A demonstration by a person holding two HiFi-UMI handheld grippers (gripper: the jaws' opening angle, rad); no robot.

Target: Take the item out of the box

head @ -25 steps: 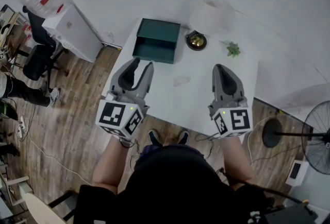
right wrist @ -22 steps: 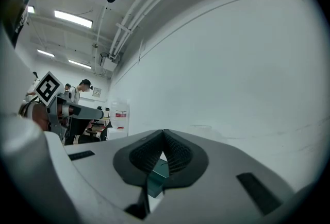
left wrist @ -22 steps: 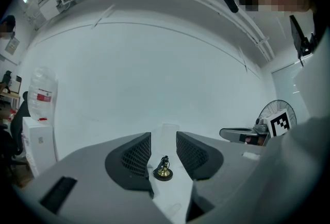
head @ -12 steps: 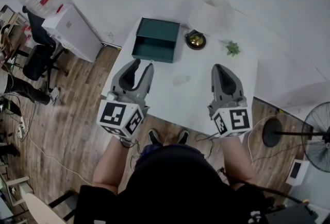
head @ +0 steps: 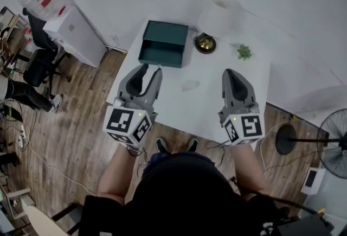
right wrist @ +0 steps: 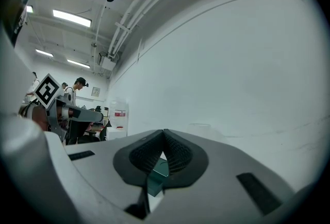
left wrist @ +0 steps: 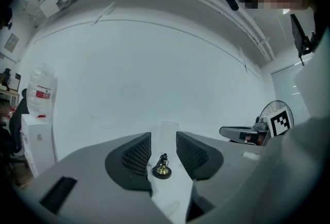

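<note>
A dark green box (head: 162,44) stands open at the far left of the white table (head: 217,104); in the right gripper view the box (right wrist: 156,172) peeks out below the jaws. Right of it a small brass item on a dark round base (head: 205,43) sits on the table, also seen far off between the left jaws as the brass item (left wrist: 162,166). My left gripper (head: 151,69) hovers over the table's near left, open and empty (left wrist: 164,140). My right gripper (head: 233,73) is over the near right, shut on nothing (right wrist: 164,133).
A small green plant (head: 244,52) sits at the far right of the table, a clear scrap (head: 190,85) lies mid-table, and a white roll (head: 219,10) stands behind. A water dispenser (head: 70,26) is left of the table, a fan (head: 331,145) right.
</note>
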